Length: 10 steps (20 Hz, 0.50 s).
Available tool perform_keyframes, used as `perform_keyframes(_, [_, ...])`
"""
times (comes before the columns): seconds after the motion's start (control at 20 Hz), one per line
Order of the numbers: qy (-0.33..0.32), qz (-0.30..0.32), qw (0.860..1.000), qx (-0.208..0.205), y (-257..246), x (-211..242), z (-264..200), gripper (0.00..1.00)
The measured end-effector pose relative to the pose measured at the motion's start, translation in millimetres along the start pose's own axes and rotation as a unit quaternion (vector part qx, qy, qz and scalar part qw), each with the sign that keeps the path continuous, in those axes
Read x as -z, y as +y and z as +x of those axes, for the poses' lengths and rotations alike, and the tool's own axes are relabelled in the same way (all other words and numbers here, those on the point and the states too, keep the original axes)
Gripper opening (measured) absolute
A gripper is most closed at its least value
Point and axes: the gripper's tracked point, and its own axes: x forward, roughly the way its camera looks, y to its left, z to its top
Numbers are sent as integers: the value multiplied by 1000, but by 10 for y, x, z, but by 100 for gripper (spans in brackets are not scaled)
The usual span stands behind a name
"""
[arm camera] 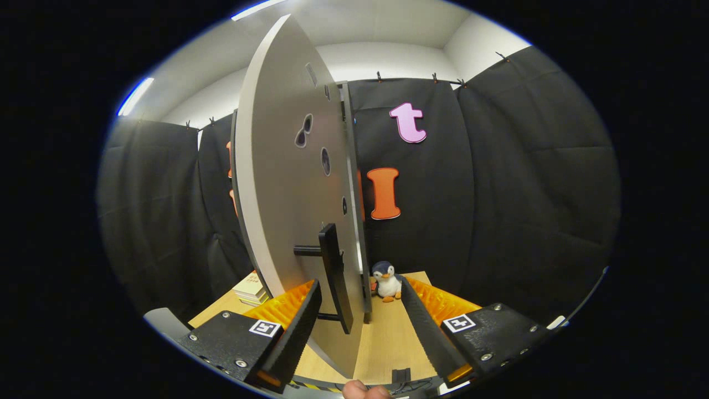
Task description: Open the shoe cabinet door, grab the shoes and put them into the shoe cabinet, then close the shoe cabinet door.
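The tongs [360,327] stood wide apart, their two ridged, saw-toothed fingers [299,327] flanking the edge of the shoe cabinet door [288,183] without pressing on it. The door was a smooth, flat, pale grey panel, seen nearly edge-on and bowed by the lens, swung out toward the camera. Several dark oval and round cut-outs dotted its face. A slim, dark, matte bar handle [335,277] stood off the panel on short pegs and sat between the fingers, closer to the left one; whether that finger touched it could not be told. Behind the door, the thin grey edge of the cabinet [350,166] rose upright.

The bench [388,338] below was light, fine-grained wood. On it, beyond the fingers and just beside the cabinet's foot, sat a small, soft plush penguin [386,281] with a white belly. A short stack of books [252,289] lay beyond the left finger. A fingertip [363,390] of a person showed beneath the tongs.
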Motion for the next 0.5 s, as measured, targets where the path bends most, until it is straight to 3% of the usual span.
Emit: perform_keyframes(0.5, [7,-22,1000,-10,1195,33,327,91])
